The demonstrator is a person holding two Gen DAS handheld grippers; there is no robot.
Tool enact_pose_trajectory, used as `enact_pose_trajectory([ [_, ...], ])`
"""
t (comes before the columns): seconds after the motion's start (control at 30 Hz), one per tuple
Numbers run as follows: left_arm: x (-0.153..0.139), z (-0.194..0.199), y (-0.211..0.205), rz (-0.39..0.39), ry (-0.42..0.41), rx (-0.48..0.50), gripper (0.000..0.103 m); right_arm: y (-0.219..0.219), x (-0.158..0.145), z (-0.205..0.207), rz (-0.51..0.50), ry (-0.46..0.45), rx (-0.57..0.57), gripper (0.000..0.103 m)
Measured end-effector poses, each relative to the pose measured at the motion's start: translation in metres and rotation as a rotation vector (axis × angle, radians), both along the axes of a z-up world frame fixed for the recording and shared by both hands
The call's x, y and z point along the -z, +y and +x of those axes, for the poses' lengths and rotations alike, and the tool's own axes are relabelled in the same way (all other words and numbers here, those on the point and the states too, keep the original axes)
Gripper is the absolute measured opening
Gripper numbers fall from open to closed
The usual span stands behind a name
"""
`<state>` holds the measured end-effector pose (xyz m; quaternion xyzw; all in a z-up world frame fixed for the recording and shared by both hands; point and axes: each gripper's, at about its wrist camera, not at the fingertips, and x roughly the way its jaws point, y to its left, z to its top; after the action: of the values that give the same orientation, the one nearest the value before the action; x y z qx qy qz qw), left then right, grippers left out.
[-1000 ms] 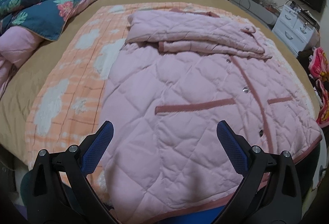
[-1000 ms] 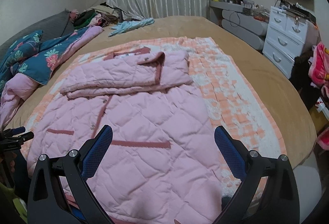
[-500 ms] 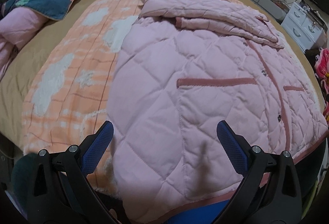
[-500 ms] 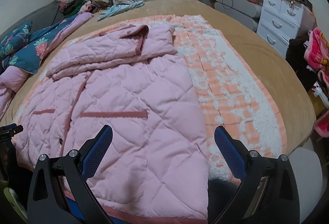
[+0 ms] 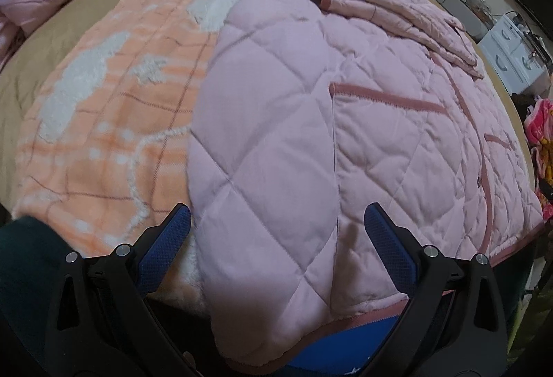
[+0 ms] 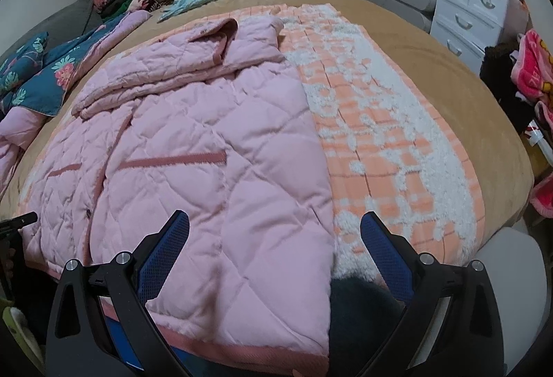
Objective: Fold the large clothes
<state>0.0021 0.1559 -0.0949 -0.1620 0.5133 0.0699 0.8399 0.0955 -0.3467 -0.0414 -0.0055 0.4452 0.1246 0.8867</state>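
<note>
Pink coat (image 5: 311,121) lies lengthwise — collar far, hem near; both jaws spread, empty.

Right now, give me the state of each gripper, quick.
Left gripper: open, holding nothing, over the pink quilted coat.
Right gripper: open, holding nothing, over the same coat's hem corner.

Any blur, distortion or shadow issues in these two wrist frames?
Left wrist view: strong fisheye bulge, the orange blanket smeared by motion blur, a soft shadow on the pink quilted coat near its hem. Right wrist view: same bulge, sharper overall, dim even indoor light, no glare.
</note>
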Motion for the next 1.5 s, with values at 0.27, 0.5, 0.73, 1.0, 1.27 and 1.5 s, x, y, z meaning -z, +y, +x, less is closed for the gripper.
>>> enact_pose_trajectory([
  [0.27,0.018,0.000,0.003,-0.059,0.047,-0.001,0.094,-0.020,0.023,-0.007,0.022,0.083,0.017,0.099],
  [0.5,0.024,-0.007,0.000,-0.068,0.062,-0.005,0.094,-0.007,0.037,-0.016,0.040,0.131,-0.069,0.095],
  [0.73,0.026,-0.014,-0.007,-0.057,0.077,0.016,0.094,0.008,0.039,-0.022,0.027,0.107,-0.112,0.046],
  [1.0,0.028,-0.013,-0.011,-0.046,0.087,0.032,0.094,0.011,-0.035,-0.029,0.206,-0.153,-0.181,0.024],
  [1.27,0.023,-0.029,-0.028,-0.036,0.069,0.097,0.069,0.014,-0.075,-0.002,0.329,-0.246,-0.174,0.023],
  [1.5,-0.002,-0.041,-0.051,0.086,-0.032,0.166,0.014,0.012,-0.069,-0.003,0.342,-0.254,-0.134,0.023],
])
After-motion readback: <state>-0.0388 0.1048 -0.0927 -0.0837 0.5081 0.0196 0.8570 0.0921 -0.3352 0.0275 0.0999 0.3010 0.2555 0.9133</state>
